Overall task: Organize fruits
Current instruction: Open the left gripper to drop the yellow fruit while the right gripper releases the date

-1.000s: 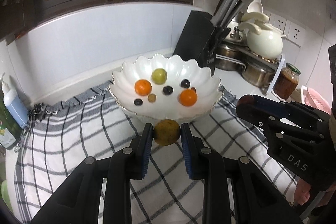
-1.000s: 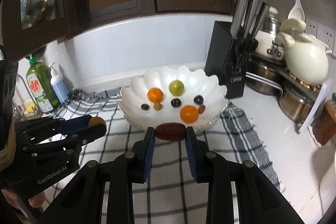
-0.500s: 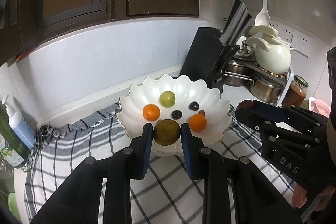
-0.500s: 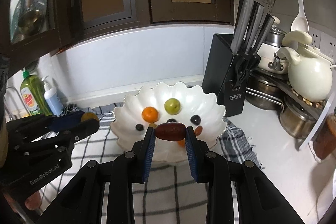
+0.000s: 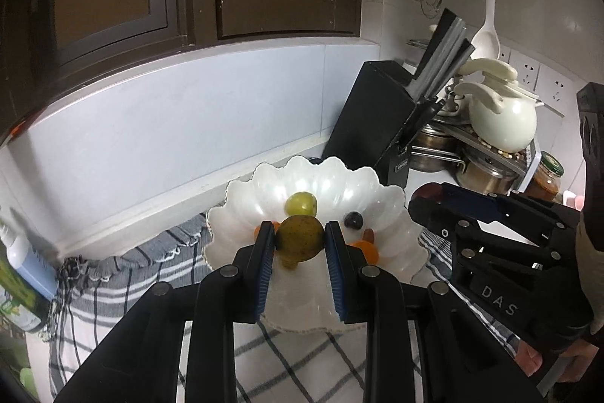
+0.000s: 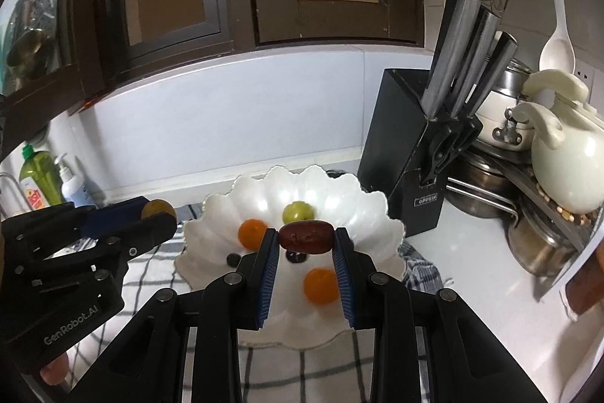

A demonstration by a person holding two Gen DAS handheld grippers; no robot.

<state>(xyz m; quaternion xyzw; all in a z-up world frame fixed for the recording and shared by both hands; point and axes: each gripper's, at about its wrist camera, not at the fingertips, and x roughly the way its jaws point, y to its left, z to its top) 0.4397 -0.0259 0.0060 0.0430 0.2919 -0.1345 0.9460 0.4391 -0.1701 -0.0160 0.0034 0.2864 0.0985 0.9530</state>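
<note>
A white scalloped bowl [image 5: 381, 199] [image 6: 362, 210] sits on a checked cloth and holds a green fruit [image 5: 300, 203], oranges [image 6: 252, 233] and dark grapes [image 5: 353, 220]. My left gripper [image 5: 300, 240] is shut on a yellow-green round fruit [image 5: 300, 240] and holds it above the bowl. My right gripper [image 6: 305, 237] is shut on a dark red date [image 6: 305, 237], also above the bowl. Each gripper shows from the side in the other's view: the left one [image 6: 151, 214], the right one [image 5: 426, 195].
A black knife block [image 6: 415, 153] stands right of the bowl. Behind it are steel pots [image 6: 487, 184] and a cream teapot [image 6: 566, 153]. Soap bottles [image 6: 41, 176] stand at the far left. A jar [image 5: 547, 176] sits at the right. Dark cabinets hang above.
Both grippers have moved forward with their fruits, from in front of the bowl's near rim to over the bowl. Both stay shut.
</note>
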